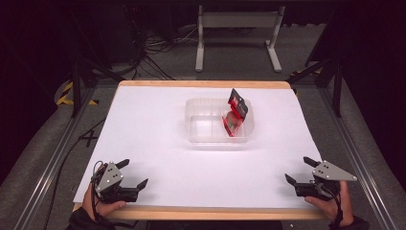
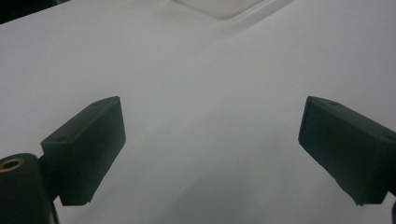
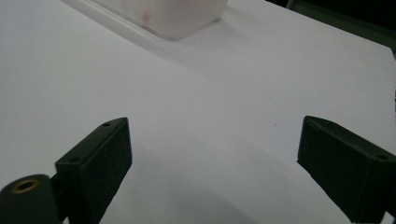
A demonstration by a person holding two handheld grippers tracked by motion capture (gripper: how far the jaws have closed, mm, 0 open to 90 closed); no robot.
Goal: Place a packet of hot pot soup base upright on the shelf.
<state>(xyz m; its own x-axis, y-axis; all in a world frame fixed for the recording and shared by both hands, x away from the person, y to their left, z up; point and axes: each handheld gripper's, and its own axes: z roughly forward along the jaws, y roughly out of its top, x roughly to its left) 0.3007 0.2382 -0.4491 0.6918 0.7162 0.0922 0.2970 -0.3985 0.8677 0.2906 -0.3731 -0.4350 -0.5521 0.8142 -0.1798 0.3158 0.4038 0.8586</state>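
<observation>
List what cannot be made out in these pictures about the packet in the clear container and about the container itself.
- Red and black foil packet, high view: print too small to read; its lower part blurs behind the wall of the clear plastic container.
- Container, left gripper view: cut off by the top edge, blurred.
- Container, right gripper view: top edge crops it; contents are a faint pink smear.

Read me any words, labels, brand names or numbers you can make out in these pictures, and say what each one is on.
None can be read.
Red and black packet standing in the clear plastic tray: it carries printing, too small and blurred to read.
Left gripper and right gripper, both open near the table's front edge: no lettering visible.
Yellow and black floor marking: stripes, no text.
</observation>
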